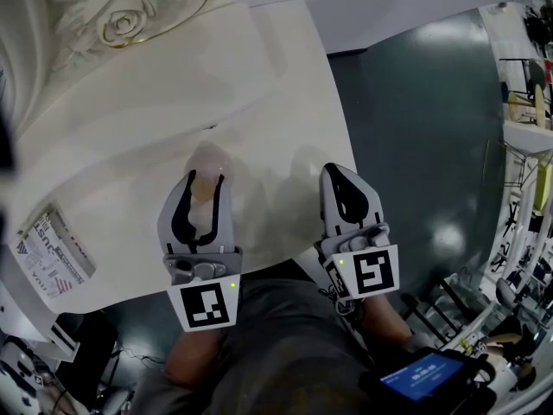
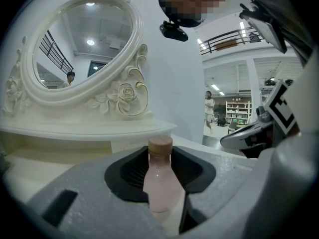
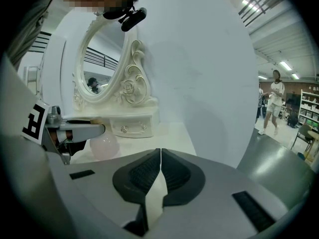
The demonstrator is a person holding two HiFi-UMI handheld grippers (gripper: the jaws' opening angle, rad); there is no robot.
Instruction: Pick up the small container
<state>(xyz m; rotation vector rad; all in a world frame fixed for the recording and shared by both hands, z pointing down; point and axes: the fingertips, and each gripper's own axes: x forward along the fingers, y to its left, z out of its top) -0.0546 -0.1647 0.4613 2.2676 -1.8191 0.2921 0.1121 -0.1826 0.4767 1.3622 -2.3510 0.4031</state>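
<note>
Small container [image 2: 160, 178], a pink frosted bottle with a wooden cap, on the glossy white dresser [image 1: 259, 102] before the carved oval mirror [image 2: 79, 49].
Your left gripper [image 1: 206, 181] clamps its body; your right gripper's [image 3: 160, 152] jaws meet, empty.

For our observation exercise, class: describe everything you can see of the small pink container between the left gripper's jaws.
The small container is a little bottle of pale pink, translucent-looking material, with a rounded body, a narrower neck and a tan, cork-like cap. It stands upright between the black pads of the left hand-held gripper, which press on its sides, over the white table. Whether its base touches the tabletop cannot be seen.
</note>
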